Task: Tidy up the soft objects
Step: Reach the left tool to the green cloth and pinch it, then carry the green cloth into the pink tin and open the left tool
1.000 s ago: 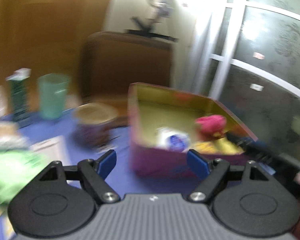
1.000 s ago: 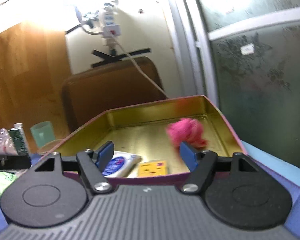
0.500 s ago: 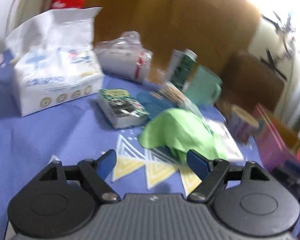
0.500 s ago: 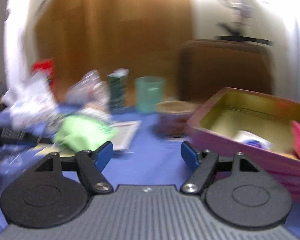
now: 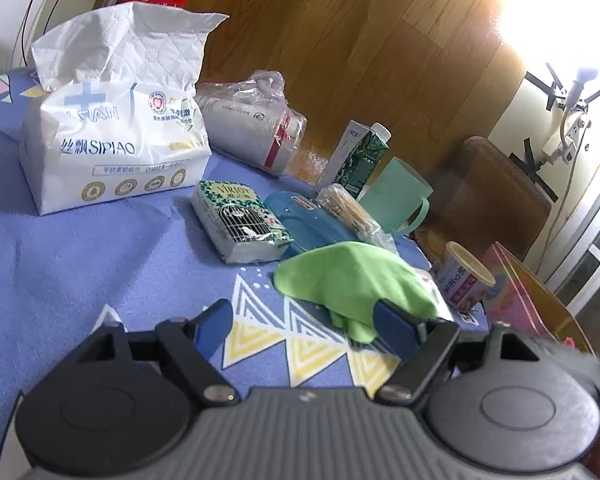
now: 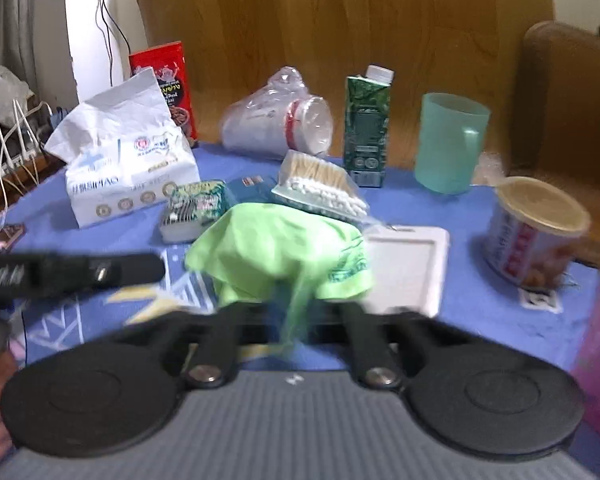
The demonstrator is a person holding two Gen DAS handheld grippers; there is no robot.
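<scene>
On blue tablecloth [image 5: 80,248], green cloth [image 5: 352,276] crumpled, no clear axis

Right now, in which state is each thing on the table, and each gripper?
tissue pack: open, sheet sticking out
green cloth: crumpled heap
carton: upright, capped
green cup: upright
can: upright
left gripper: open, empty
right gripper: jaws just closed shut at cloth's edge; grip blurred
</scene>
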